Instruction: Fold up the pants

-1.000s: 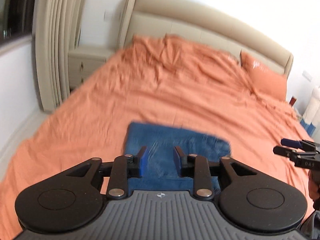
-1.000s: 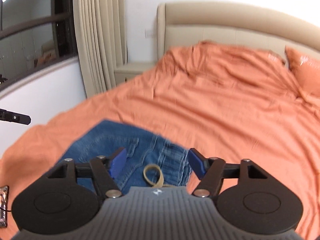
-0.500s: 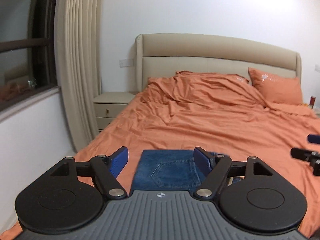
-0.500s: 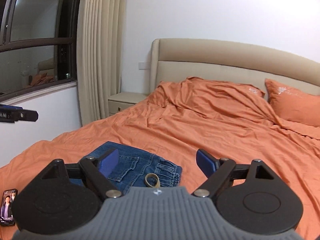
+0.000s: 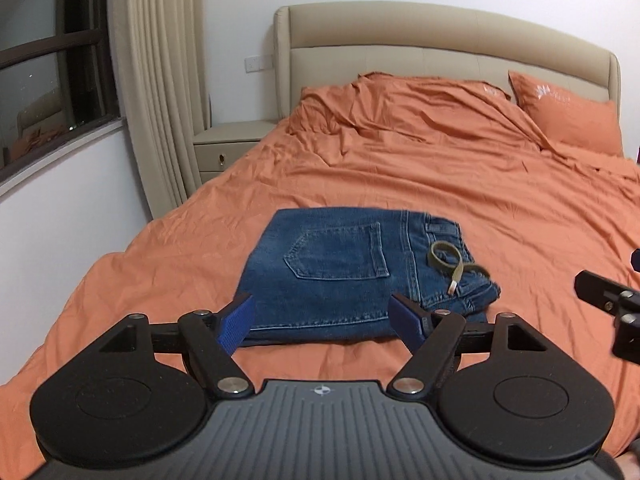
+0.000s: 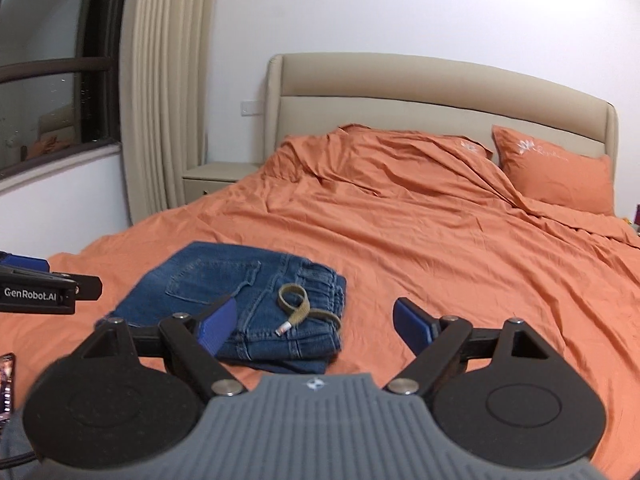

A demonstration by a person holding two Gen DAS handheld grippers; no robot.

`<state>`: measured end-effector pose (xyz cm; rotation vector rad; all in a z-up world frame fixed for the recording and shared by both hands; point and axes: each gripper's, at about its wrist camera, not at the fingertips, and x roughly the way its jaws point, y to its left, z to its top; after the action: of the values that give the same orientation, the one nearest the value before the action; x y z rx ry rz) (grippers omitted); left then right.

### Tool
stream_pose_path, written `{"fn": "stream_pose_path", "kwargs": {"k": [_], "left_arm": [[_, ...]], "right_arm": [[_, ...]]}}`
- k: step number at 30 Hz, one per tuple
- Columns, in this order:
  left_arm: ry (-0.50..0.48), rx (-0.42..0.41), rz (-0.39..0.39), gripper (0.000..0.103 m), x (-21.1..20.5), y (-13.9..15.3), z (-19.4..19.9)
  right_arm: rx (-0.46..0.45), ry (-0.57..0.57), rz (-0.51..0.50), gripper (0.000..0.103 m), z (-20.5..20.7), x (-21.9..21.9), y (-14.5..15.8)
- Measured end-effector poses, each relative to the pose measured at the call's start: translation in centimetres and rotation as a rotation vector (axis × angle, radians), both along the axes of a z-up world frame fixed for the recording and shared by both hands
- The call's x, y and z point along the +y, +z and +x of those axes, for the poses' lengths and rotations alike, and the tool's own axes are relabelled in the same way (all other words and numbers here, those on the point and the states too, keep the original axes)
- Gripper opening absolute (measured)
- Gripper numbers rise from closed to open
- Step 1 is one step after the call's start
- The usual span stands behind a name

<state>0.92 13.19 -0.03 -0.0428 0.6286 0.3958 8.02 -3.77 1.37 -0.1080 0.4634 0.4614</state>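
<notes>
Blue jeans (image 5: 340, 276) lie folded into a compact rectangle on the orange bed (image 5: 460, 184), back pocket up, an olive drawstring (image 5: 448, 256) looped on the waistband at the right. My left gripper (image 5: 326, 316) hangs open just short of the jeans' near edge, nothing between its blue pads. In the right wrist view the same jeans (image 6: 240, 300) sit left of centre with the drawstring (image 6: 296, 308) on top. My right gripper (image 6: 316, 320) is open above their near right corner, holding nothing.
A beige headboard (image 5: 440, 40) and an orange pillow (image 5: 568, 116) are at the far end. A nightstand (image 5: 228, 148) and curtain (image 5: 160, 80) stand at the left beside a window. A phone (image 6: 6, 384) lies at the bed's near left edge.
Both grippers have pulled back from the jeans and opened wide. The folded jeans now lie free on the bed, farther ahead in both views.
</notes>
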Motion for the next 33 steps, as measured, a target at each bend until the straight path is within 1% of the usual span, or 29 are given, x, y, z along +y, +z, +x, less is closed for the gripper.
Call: {"fn": "stream_pose_path", "kwargs": {"k": [3,8,12,18,23,33], "left_arm": [[-0.011,0.029,-0.007,0.088,-0.2,-1.2,1.0],[-0.027,0.068,-0.034,0.088,-0.2,-3.3,2.4],[-0.026,0.091,-0.048,0.088,-0.2,-4.4,2.8],[-0.016,0.095,-0.061,0.088,0.0,-4.5,2.9],[-0.021,0.091,-0.046,0.088,-0.1,-4.4,2.8],[-0.027,0.093,-0.040,0.088,-0.1,-4.2,3.0]], "right_arm": [[0.013,-0.027,-0.021,0.082,0.3,0.8,-1.6],[0.061,-0.048,-0.030,0.081,1.1,1.6,-4.1],[0.099,-0.060,-0.017,0.081,1.8,1.6,-5.0],[0.112,-0.079,-0.020,0.081,2.2,1.2,-5.3],[0.118,-0.083,-0.013,0.082,2.2,1.0,-5.3],[0.108,-0.076,-0.017,0.081,2.2,0.9,-5.2]]}}
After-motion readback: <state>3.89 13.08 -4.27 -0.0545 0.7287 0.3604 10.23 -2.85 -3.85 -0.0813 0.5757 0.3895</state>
